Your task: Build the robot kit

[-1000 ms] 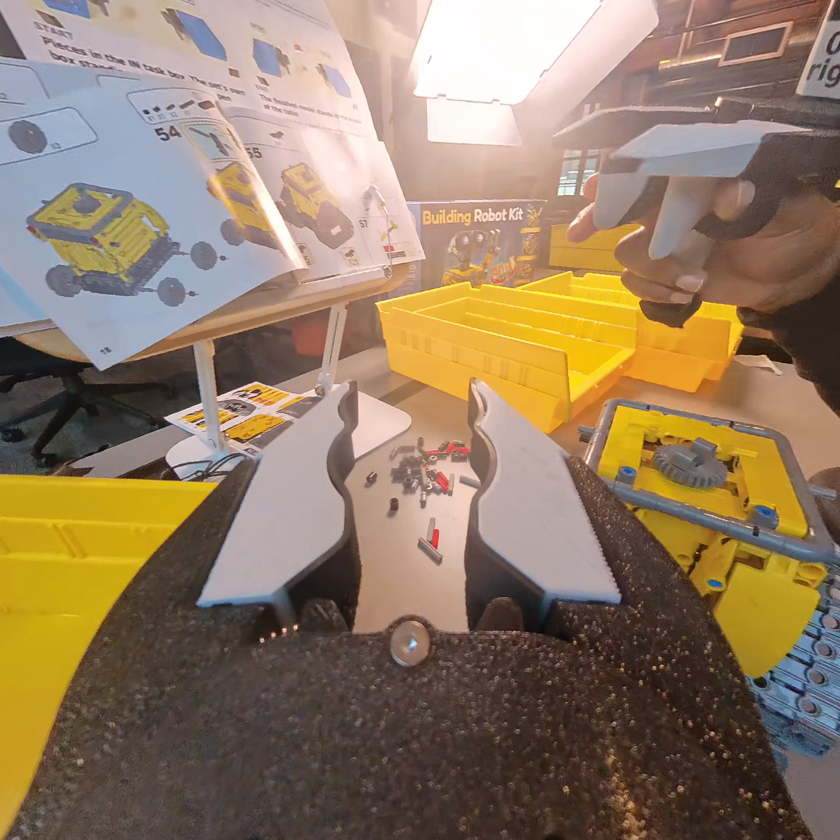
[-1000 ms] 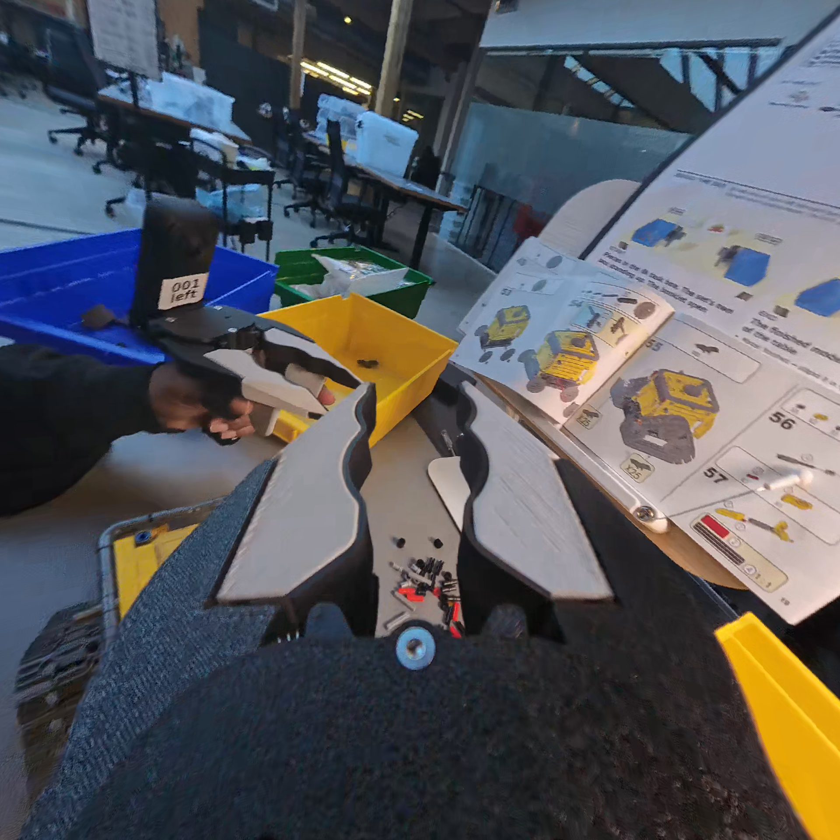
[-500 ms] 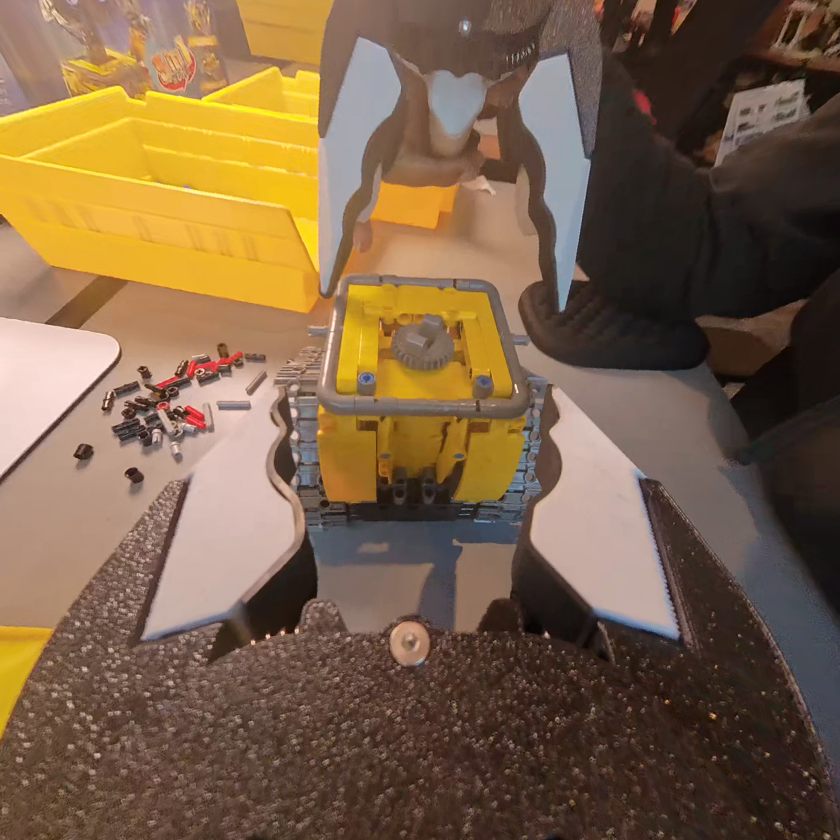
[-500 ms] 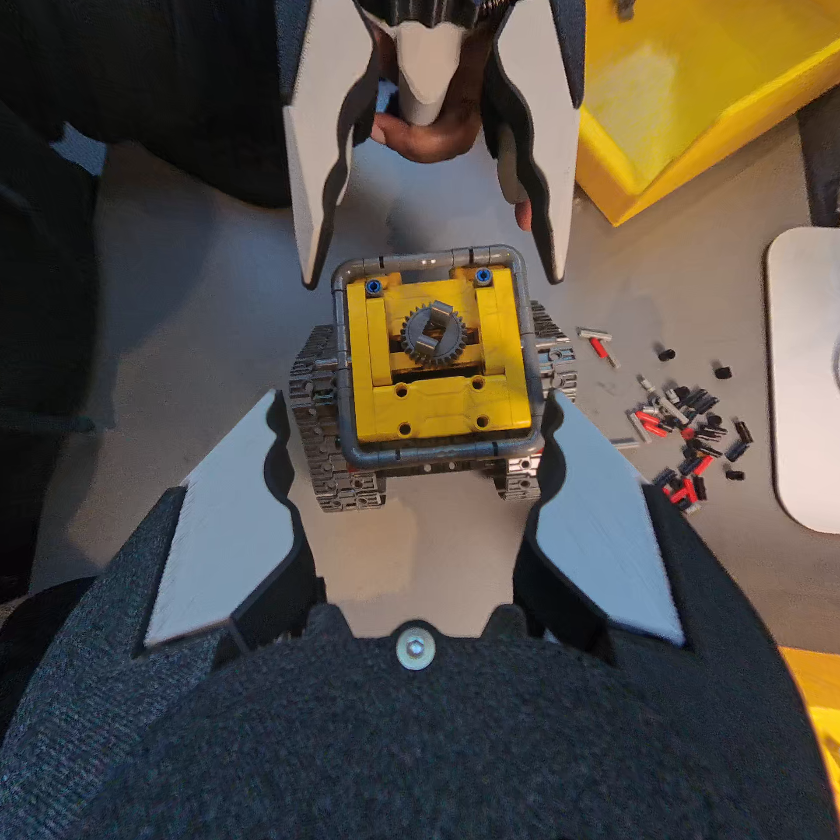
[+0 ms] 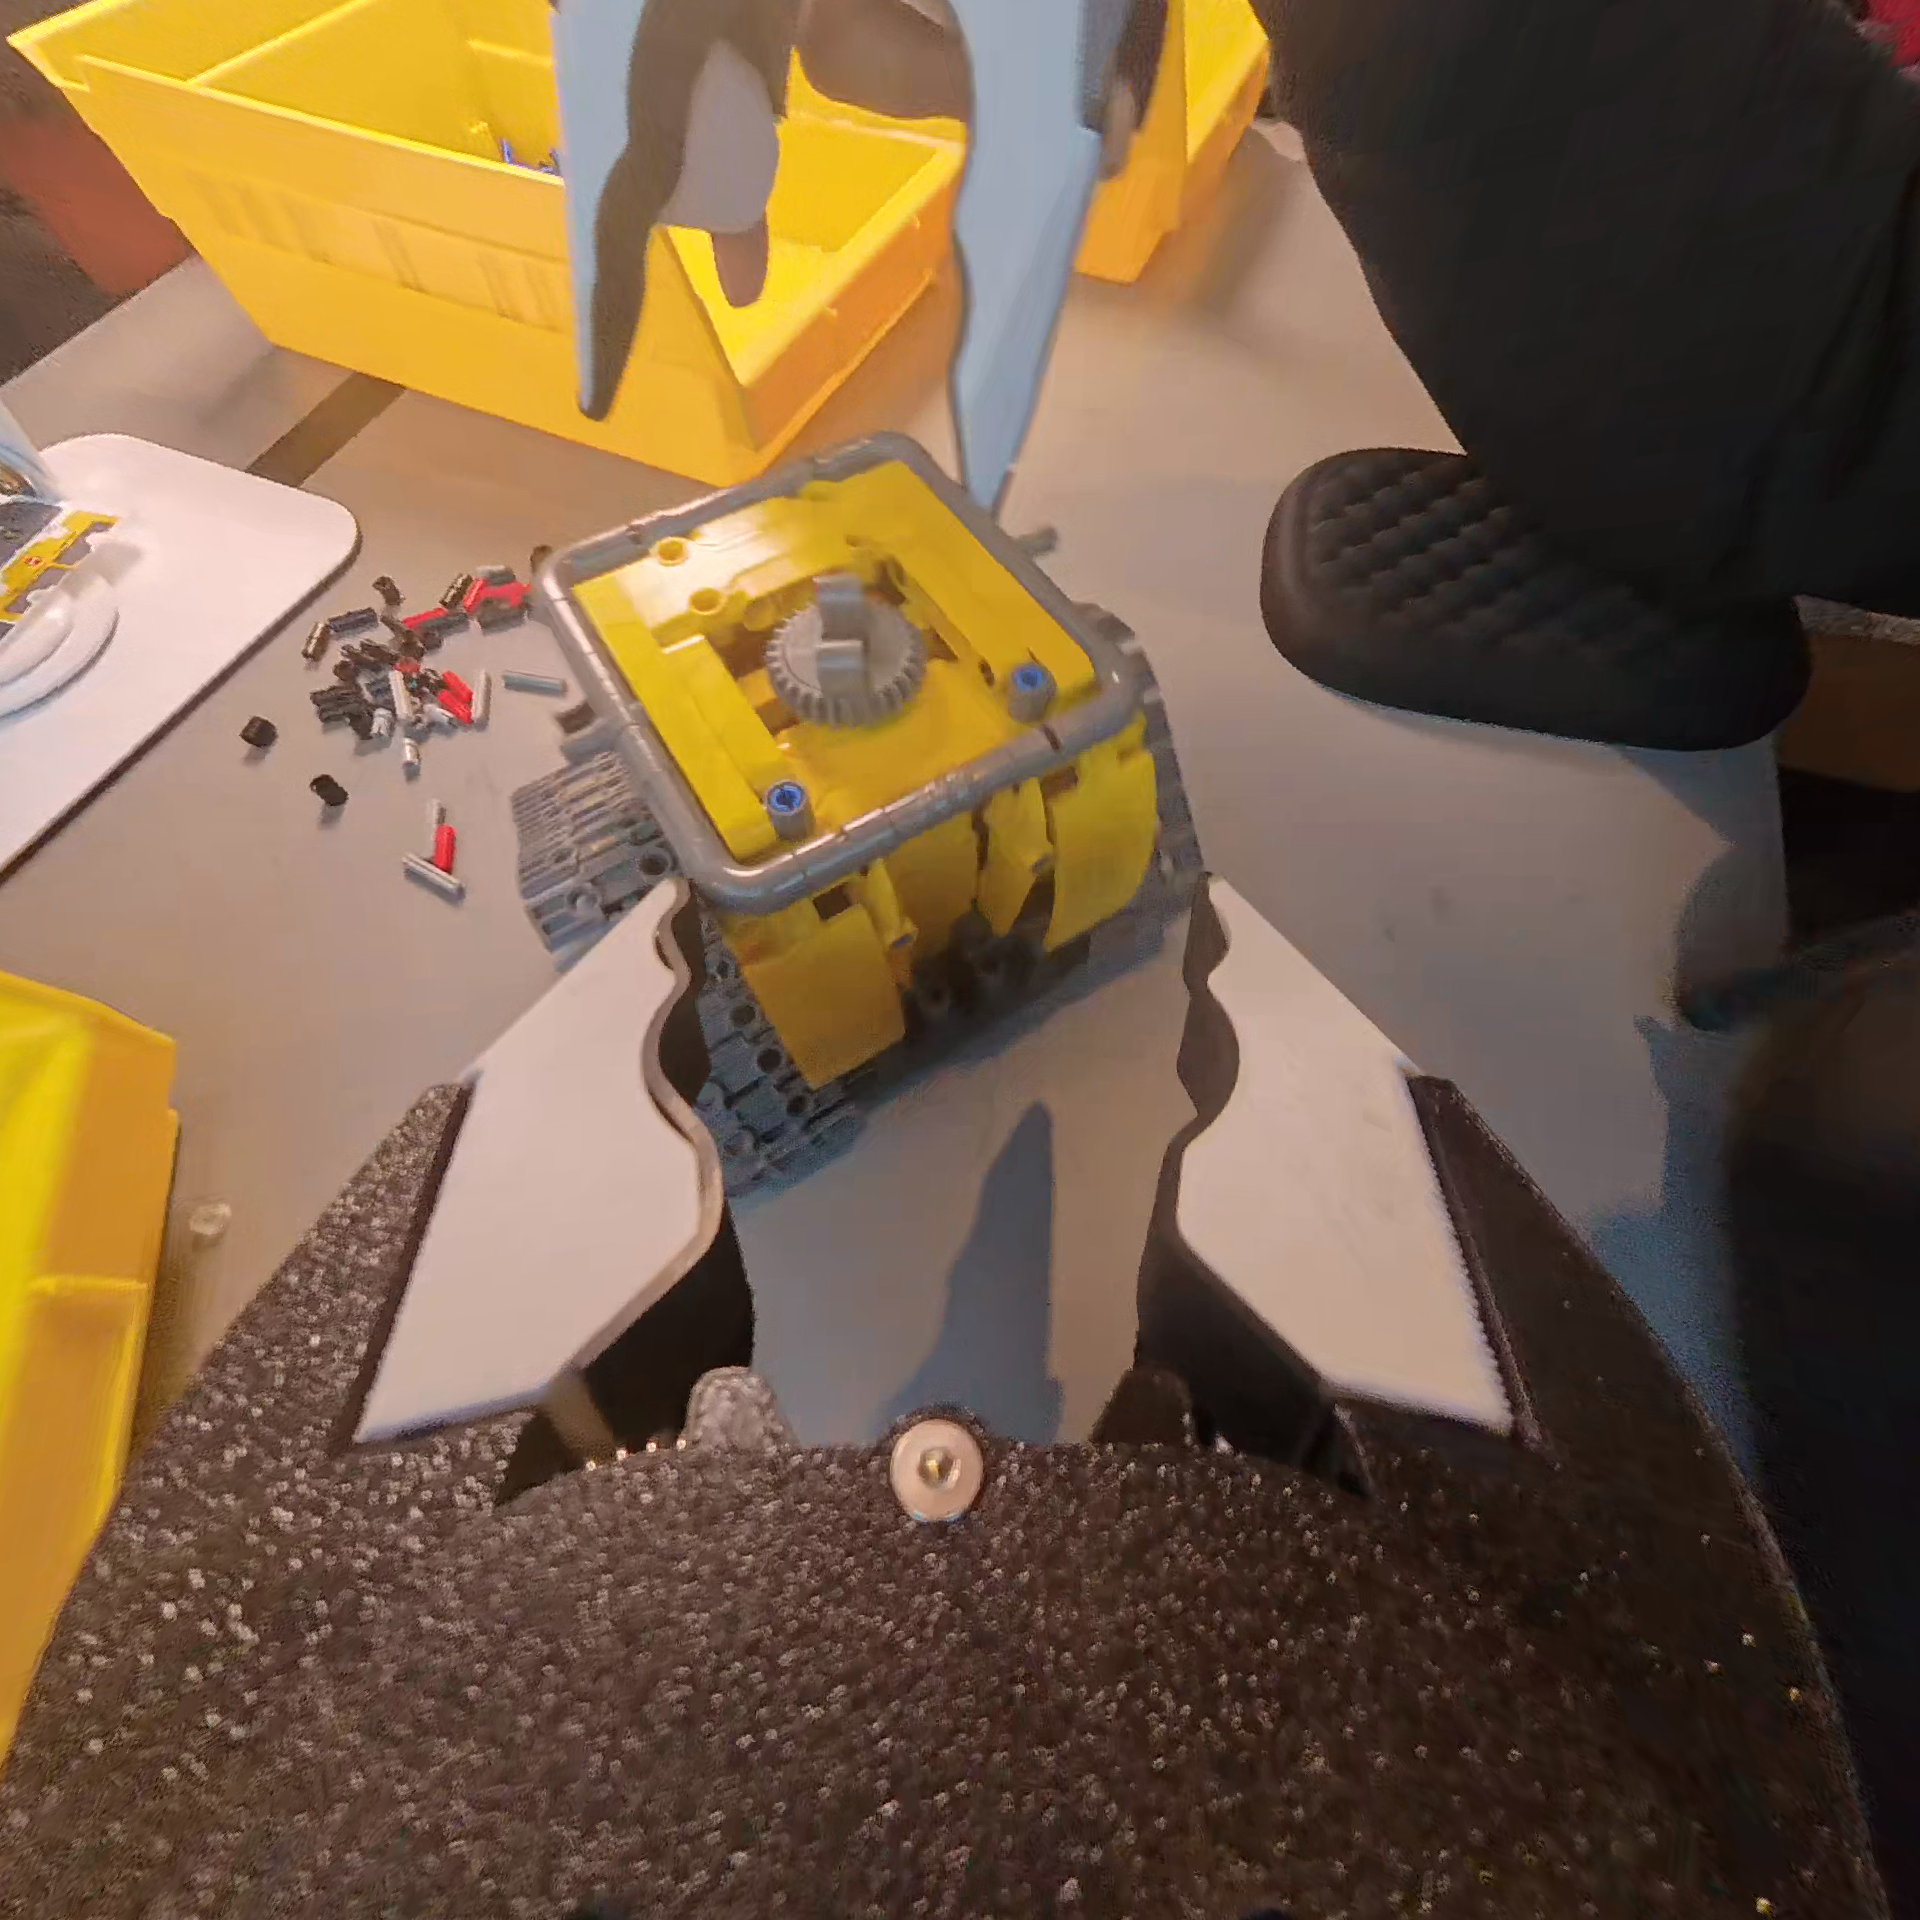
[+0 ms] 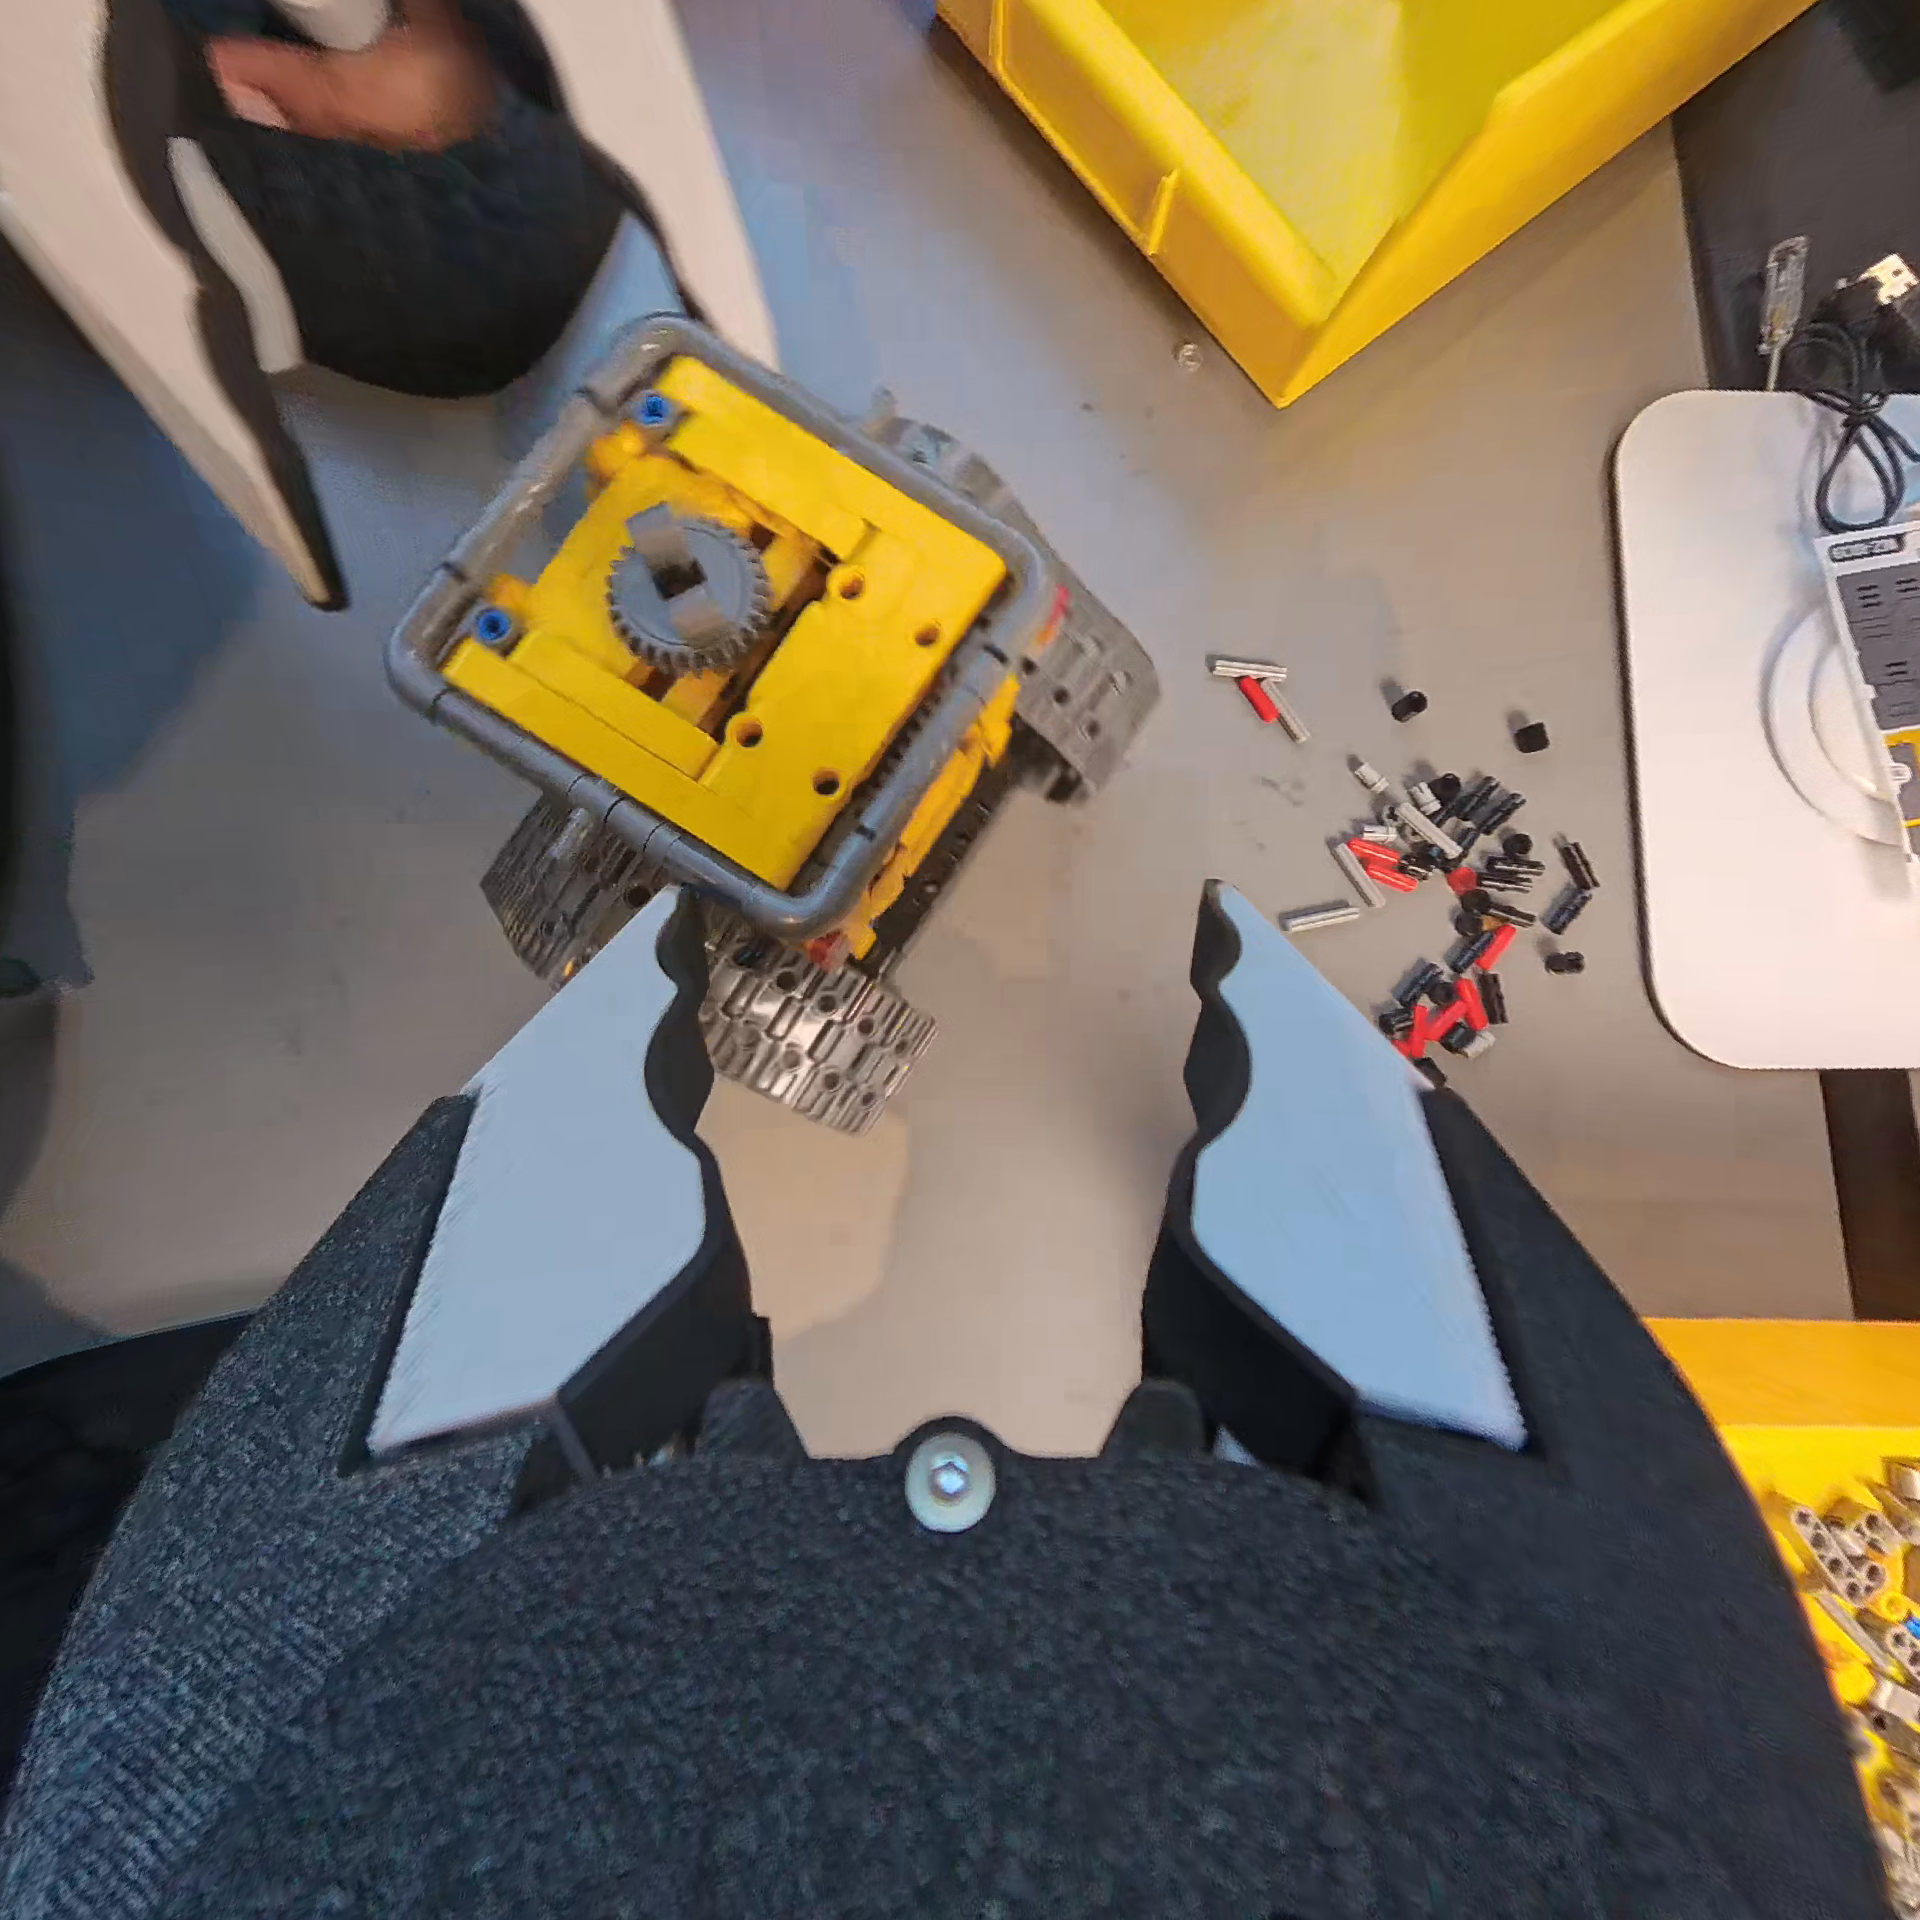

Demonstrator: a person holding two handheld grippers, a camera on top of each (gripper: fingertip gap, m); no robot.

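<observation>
I hold both the left gripper (image 5: 935, 925) and right gripper (image 6: 940, 930) wide open, empty, flanking the yellow tracked model (image 5: 862, 727) on the desk (image 5: 1403, 883).

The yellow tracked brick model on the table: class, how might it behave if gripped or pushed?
The yellow tracked model is built from snap-together bricks, so a hard squeeze might pop pieces loose. Its grey treads would probably let it creep rather than slide. It looks boxy and low, likely hard to tip.
</observation>
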